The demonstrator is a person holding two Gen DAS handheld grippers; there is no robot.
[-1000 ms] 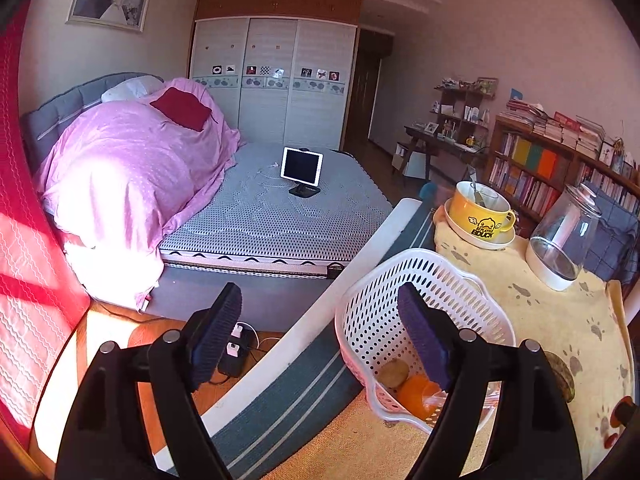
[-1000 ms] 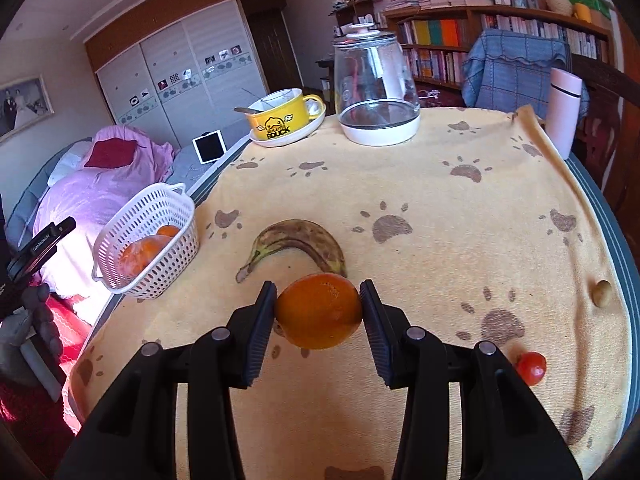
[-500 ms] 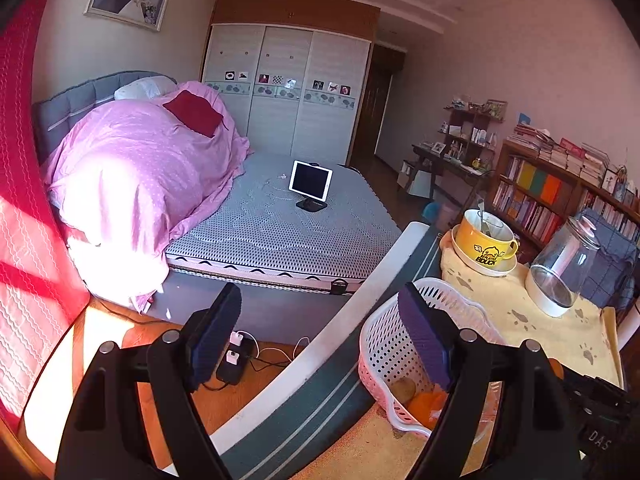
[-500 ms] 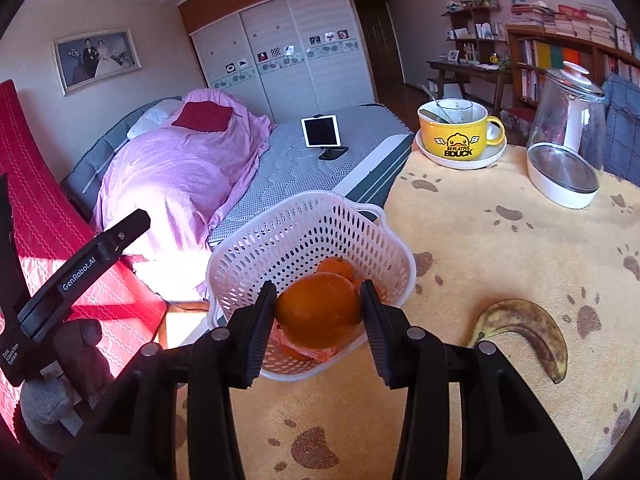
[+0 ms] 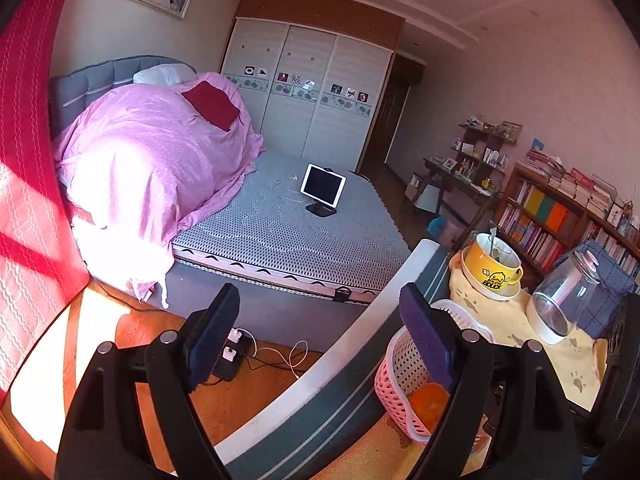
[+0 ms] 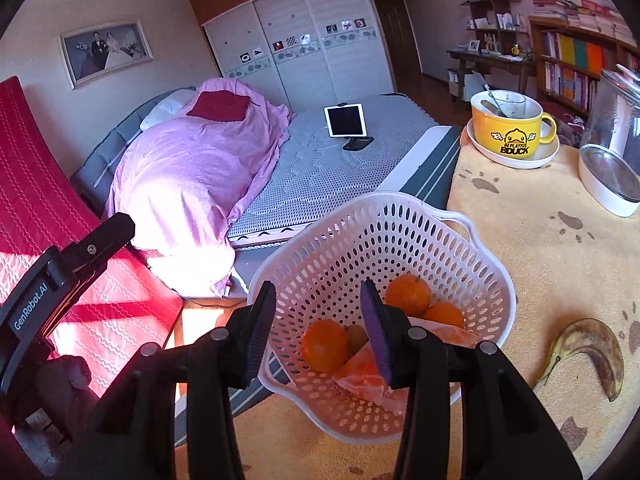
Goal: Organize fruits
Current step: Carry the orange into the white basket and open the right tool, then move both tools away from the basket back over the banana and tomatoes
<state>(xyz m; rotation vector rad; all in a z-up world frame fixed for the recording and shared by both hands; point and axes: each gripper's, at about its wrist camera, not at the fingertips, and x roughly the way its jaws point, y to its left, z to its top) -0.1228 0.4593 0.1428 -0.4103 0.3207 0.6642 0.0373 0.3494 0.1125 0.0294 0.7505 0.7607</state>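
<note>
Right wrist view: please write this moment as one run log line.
right gripper: open, empty | oranges: in basket | banana: on table

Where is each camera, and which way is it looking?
Left wrist: on the left gripper, off the table's edge, facing the bed; its open fingers show.
Right wrist: on the right gripper, above the basket of oranges; its open fingers show, the left gripper beside it.
Shared: basket, bed, yellow mug, glass jar.
</note>
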